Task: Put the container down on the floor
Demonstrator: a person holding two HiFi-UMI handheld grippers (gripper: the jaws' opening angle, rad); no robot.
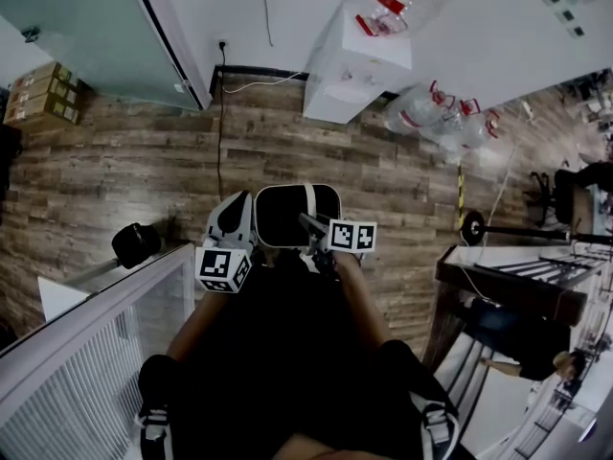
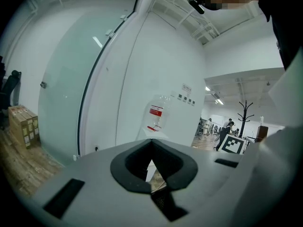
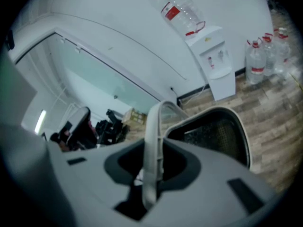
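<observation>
Hanging clear of the wooden floor [image 1: 115, 161], the container [image 1: 295, 214] is held by its white handle [image 3: 152, 141], on which the right gripper [image 3: 150, 174] is clamped. The left gripper [image 1: 233, 220] is seen just beside the container's left rim, jaws drawn together on nothing. A water dispenser [image 1: 350, 75] is seen at the far wall.

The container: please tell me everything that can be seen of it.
The container is a rounded tub with a pale rim and a dark inside that looks like mesh. A thin pale handle arches over it. The right gripper has its jaws closed on that handle and holds the container up, with the wooden floor below it.
</observation>
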